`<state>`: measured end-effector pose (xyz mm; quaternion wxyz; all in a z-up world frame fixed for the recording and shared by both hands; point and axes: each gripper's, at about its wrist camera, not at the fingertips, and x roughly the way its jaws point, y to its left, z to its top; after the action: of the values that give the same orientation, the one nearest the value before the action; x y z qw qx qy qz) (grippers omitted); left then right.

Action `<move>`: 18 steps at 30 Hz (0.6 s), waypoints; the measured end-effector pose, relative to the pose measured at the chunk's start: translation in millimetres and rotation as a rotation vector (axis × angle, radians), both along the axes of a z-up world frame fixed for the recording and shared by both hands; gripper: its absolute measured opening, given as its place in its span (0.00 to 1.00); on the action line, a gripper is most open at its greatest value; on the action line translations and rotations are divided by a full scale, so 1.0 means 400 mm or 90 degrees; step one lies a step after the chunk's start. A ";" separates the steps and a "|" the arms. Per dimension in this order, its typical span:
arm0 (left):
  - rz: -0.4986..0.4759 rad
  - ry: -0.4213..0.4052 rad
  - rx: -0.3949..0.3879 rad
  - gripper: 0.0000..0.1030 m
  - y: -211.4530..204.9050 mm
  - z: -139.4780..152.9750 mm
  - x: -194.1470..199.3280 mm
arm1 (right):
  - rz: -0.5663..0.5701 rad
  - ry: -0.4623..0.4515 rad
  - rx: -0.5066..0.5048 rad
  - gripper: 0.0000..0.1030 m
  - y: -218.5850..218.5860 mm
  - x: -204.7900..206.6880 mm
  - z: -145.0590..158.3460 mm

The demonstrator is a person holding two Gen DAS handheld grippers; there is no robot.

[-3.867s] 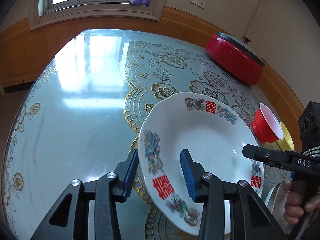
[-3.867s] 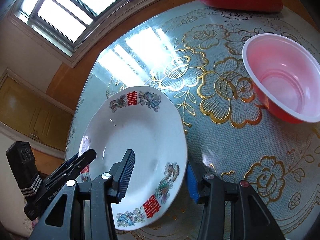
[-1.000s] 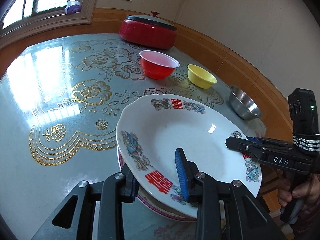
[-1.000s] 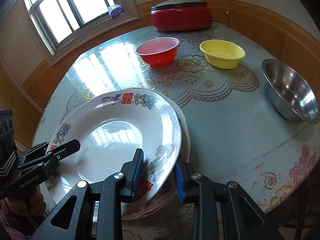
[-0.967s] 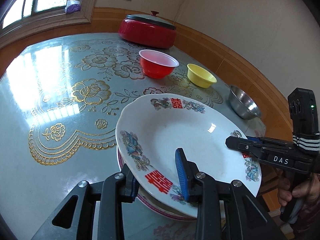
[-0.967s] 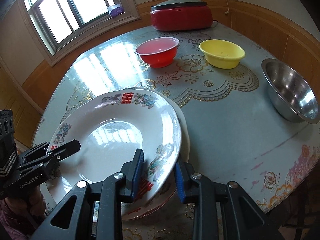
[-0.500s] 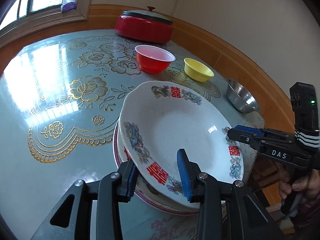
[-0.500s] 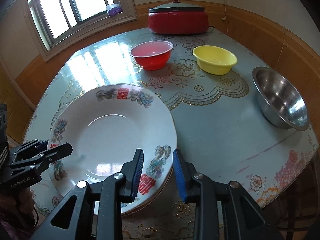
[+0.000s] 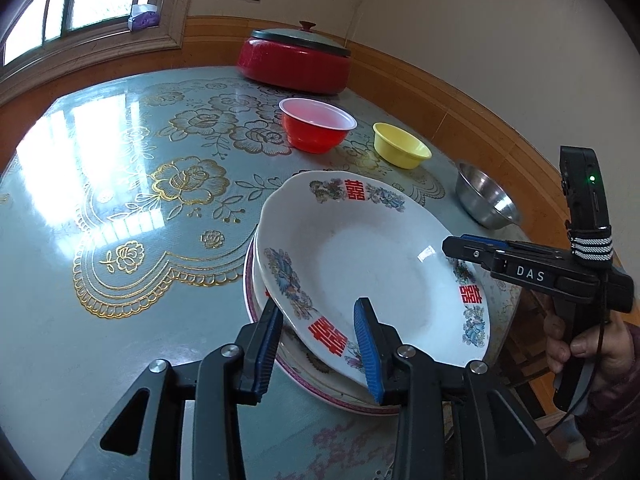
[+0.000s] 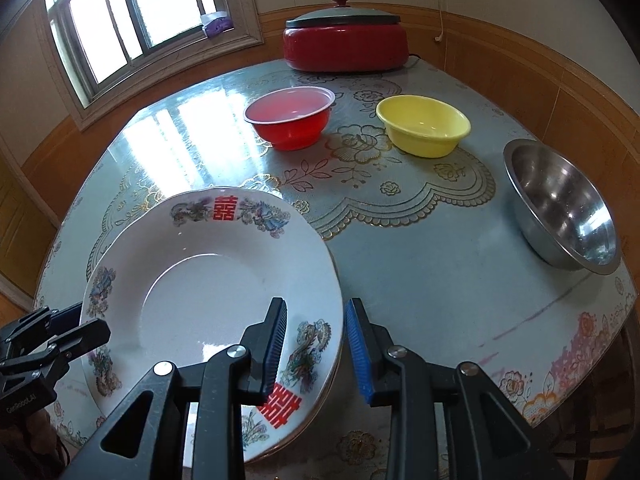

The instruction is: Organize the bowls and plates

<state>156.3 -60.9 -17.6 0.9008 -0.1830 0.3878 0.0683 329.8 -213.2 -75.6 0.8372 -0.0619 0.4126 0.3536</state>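
A white plate (image 9: 372, 256) (image 10: 208, 288) with red characters and flower prints lies on top of a pink-rimmed plate (image 9: 320, 392) near the table's front edge. My left gripper (image 9: 318, 308) is shut on its near rim, one blue pad under the rim and one on the inner face. From the opposite side my right gripper (image 10: 316, 304) is shut on the rim, one pad over the printed border and one at the outer edge. Each gripper shows in the other's view: the right gripper (image 9: 460, 242) and the left gripper (image 10: 86, 320).
Beyond the plates stand a red plastic bowl (image 10: 290, 120), a yellow bowl (image 10: 424, 126) and a steel bowl (image 10: 564, 204) near the right edge. A red lidded pot (image 10: 344, 40) sits at the back by the wall. A hand (image 9: 576, 344) holds the right gripper.
The plate, carried across the table earlier and still tilted above the lower plate a second ago, has come down flat onto it. Both grippers stay at its rim.
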 end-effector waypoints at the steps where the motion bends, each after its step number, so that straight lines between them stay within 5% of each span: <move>1: 0.009 0.006 0.006 0.36 0.003 -0.003 -0.002 | -0.002 0.008 0.003 0.31 0.003 0.006 -0.004; 18: 0.077 0.019 0.098 0.41 0.017 -0.002 -0.018 | -0.007 -0.015 -0.023 0.34 0.029 -0.004 -0.016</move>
<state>149.0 -54.2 -18.5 0.9004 -0.1356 0.3832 0.1549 328.3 -201.6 -82.0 0.8429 -0.0789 0.4091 0.3405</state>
